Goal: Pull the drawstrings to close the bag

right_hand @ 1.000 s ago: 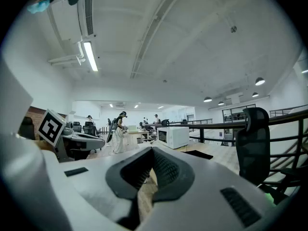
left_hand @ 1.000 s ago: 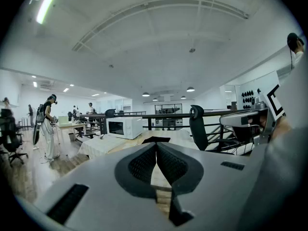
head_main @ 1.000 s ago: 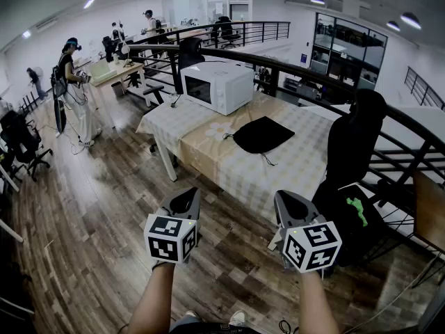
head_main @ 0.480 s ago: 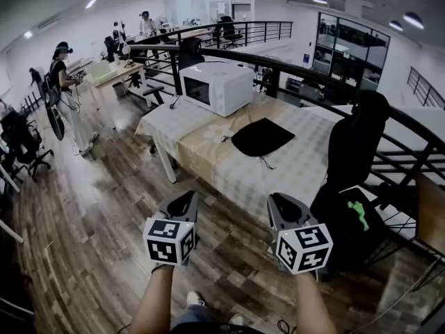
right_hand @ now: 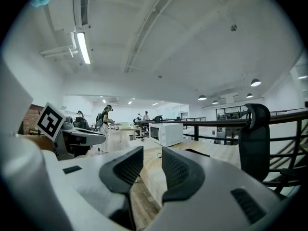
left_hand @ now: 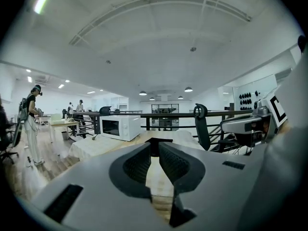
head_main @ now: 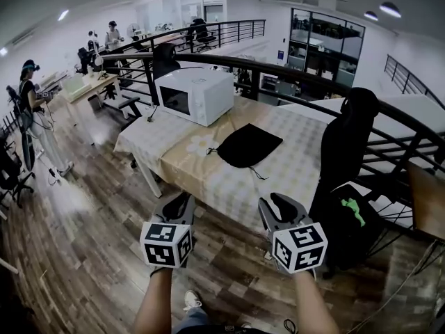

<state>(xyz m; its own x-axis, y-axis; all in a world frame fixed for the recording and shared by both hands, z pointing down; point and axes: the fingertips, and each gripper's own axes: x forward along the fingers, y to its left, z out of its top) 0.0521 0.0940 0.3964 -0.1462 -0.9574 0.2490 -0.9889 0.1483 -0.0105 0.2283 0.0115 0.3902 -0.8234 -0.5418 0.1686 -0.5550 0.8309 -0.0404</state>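
Lying flat, the bag (head_main: 248, 145) points its mouth nearward.

From head height, looking forward and steeply down, well back from the long table with checked cloth (head_main: 306, 162) at 12 o'clock. From the left gripper (left_hand: 155, 146) and right gripper (right_hand: 152, 153), low, almost level, along the jaws toward the same table. Sharing in all three the white box-shaped microwave oven (head_main: 195, 96), at 11 o'clock from the head, and the black office chair (head_main: 350, 145), at 3 o'clock.
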